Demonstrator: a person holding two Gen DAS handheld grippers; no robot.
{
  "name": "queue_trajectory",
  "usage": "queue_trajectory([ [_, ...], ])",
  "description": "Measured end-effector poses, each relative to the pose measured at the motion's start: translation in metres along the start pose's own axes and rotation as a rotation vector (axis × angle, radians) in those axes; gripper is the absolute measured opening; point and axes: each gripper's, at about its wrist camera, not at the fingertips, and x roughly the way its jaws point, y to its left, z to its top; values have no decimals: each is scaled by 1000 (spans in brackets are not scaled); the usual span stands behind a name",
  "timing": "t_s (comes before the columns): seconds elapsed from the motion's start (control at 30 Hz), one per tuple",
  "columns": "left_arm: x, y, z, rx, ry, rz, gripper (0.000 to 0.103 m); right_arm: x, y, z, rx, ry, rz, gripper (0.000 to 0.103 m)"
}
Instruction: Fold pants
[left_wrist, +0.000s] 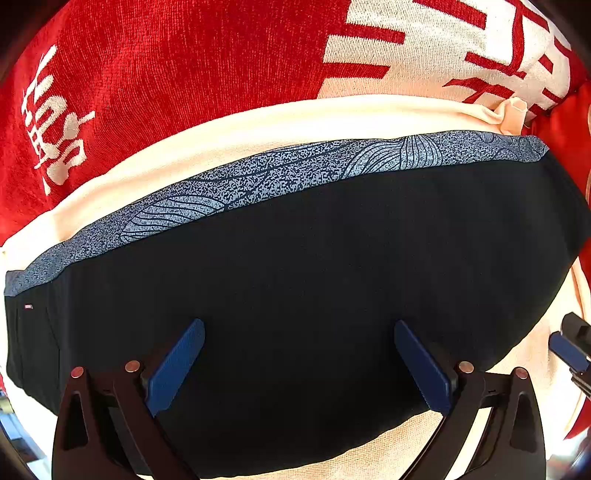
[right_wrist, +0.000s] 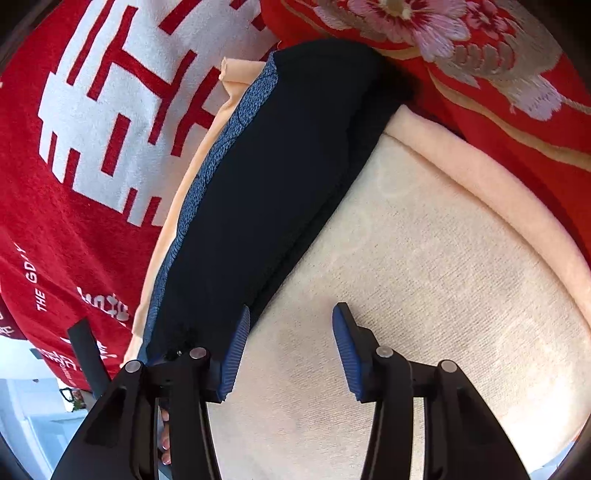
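Bright, even daylight with vivid colours and soft shadows; strong fisheye bending and dark vignetting at every corner; focus sharp.

The left claw (left_wrist: 299, 365), jaws spread wide, hovers over dark pants (left_wrist: 295, 277) on a cream towel (left_wrist: 221, 129).
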Motion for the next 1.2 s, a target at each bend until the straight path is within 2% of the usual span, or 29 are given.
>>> queue_trajectory([
  [0.37, 0, 0, 0, -2, 1, 1, 103, -2, -19, 15, 118, -116, 102, 51],
  [0.63, 3, 5, 0, -2, -4, 3, 103, 12, -19, 37, 136, -177, 213, 52],
  [0.77, 2, 5, -2, 0, -6, -10, 103, 20, -12, 49, 145, -200, 222, 53],
  [0.83, 2, 8, -1, -4, 1, -22, 103, 20, -9, 51, 161, -178, 189, 38],
  [0.87, 0, 9, 0, -9, 3, -27, 100, 20, -9, 52, 168, -163, 166, 20],
  [0.9, -3, 10, 0, -14, 2, -36, 86, 19, -9, 52, 170, -155, 162, 18],
  [0.97, -13, 8, 2, -5, -4, -48, 70, 11, -1, 52, 133, -160, 154, 16],
  [1.13, -30, -4, 6, 25, -70, -108, 67, -12, 34, 47, -37, -187, 150, 16],
  [1.2, -12, -17, 5, 34, -16, -155, 68, -17, 52, 43, -121, -191, 122, 16],
])
